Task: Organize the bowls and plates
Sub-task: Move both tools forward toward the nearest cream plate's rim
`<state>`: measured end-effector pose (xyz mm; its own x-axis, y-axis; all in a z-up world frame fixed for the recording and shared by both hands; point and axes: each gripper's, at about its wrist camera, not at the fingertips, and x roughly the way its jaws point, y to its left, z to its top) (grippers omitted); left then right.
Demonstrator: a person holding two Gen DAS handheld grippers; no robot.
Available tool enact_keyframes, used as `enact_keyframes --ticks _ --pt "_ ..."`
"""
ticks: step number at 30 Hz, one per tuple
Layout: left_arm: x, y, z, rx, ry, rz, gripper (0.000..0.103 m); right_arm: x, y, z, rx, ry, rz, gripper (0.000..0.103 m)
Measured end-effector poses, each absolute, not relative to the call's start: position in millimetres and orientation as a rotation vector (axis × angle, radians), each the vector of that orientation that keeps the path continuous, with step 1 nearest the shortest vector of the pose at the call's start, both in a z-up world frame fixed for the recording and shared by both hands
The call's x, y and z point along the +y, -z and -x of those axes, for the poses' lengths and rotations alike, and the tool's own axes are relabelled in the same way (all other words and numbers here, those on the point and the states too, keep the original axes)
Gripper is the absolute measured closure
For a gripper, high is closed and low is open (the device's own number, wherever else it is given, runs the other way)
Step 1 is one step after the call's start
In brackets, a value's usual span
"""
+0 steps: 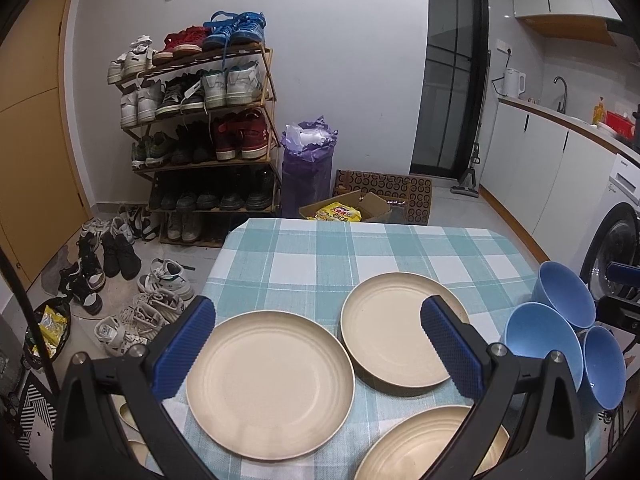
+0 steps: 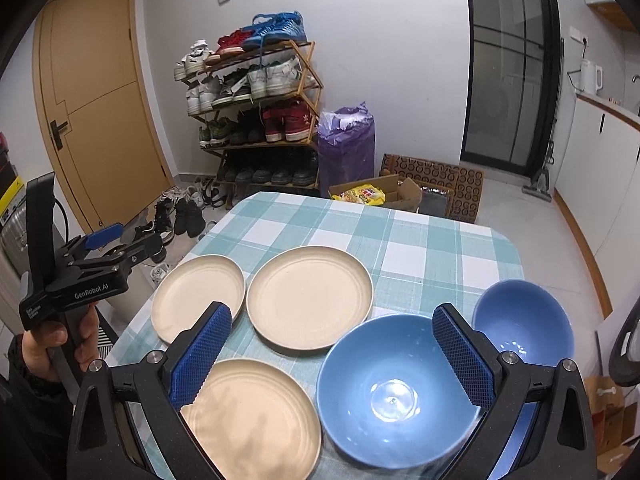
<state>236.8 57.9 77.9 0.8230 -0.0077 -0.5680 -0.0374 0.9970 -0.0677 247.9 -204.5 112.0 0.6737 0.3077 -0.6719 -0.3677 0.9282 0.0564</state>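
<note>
While both grippers hang above the checked tablecloth (image 2: 420,248), nothing is held in either. The left gripper (image 1: 318,338) stands with its blue ribbed pads spread wide over the near-left cream plate (image 1: 270,384), which lies flat between them. A second cream plate (image 1: 402,328) lies just beyond and to the right, and a third plate (image 1: 424,444) shows at the bottom edge of that view, partly behind the gripper's right finger. The right gripper (image 2: 332,344) is likewise wide apart, poised over the seam between the nearest plate and the large blue bowl (image 2: 394,392), which sits upright with a glint of light in its bottom. A smaller blue bowl (image 2: 524,320) stands just behind and to the right of it, near the table's right edge. From the left wrist view three blue bowls crowd that edge together, the third bowl (image 1: 604,364) nearest the corner. A hand (image 2: 60,344) grips the left tool's handle off the table's left side. A shoe rack (image 2: 256,112) stands against the far wall.
</note>
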Motion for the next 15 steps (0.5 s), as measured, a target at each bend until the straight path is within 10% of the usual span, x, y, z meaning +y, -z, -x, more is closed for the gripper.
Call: enact_keyframes --ticks 15 --pt "41.6 -38.9 -296.0 0.721 -0.002 0.063 0.001 -187.2 -88.6 -312.6 0.823 -0.375 0.095 0.0"
